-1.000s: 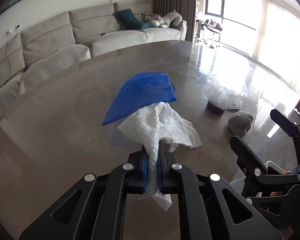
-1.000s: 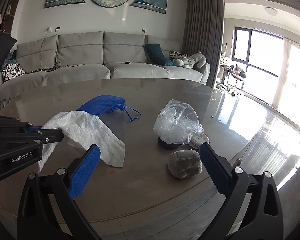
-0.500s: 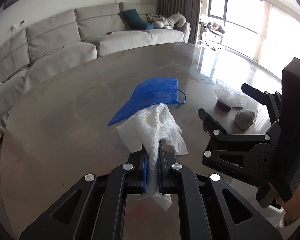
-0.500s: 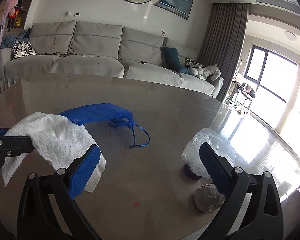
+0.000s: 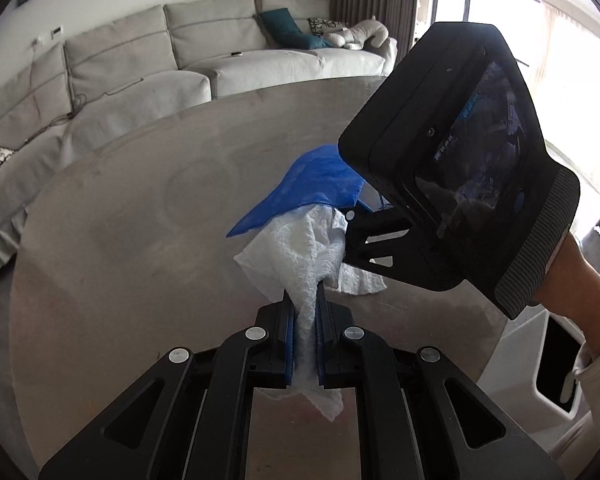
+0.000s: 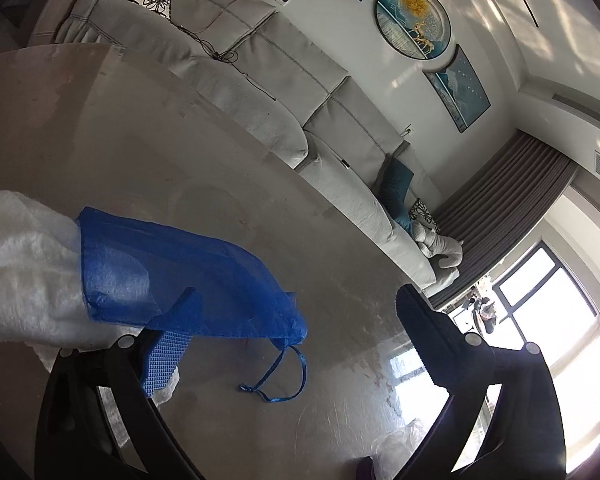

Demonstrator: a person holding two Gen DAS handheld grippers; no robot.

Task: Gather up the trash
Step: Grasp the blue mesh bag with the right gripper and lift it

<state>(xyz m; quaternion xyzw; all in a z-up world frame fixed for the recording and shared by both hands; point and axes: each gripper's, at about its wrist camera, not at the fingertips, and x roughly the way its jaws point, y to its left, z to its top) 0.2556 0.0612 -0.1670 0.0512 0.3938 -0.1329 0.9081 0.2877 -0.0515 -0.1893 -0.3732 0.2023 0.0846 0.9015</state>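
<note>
Left gripper (image 5: 305,346) was clamped on a white paper towel (image 5: 300,256), with the towel pinched between the blue pads and its loose end hanging below them. The far end of the towel lay at, maybe just inside, the mouth of a blue mesh bag (image 6: 172,276) on the table (image 5: 120,240). Right gripper (image 6: 296,344) was wide open and holding nothing. One finger sat under or behind the bag's mouth edge; I couldn't tell whether it touched.

My read was that the step was stuffing the towel into the bag. To do it well, pinch one layer of the bag rim with the right gripper, lift it to open the mouth, then feed the towel in with the left. Watch the drawstring (image 6: 276,380); it could snag.

The screen on the back of the right gripper showed small text, too blurred to read. No other writing was legible.
</note>
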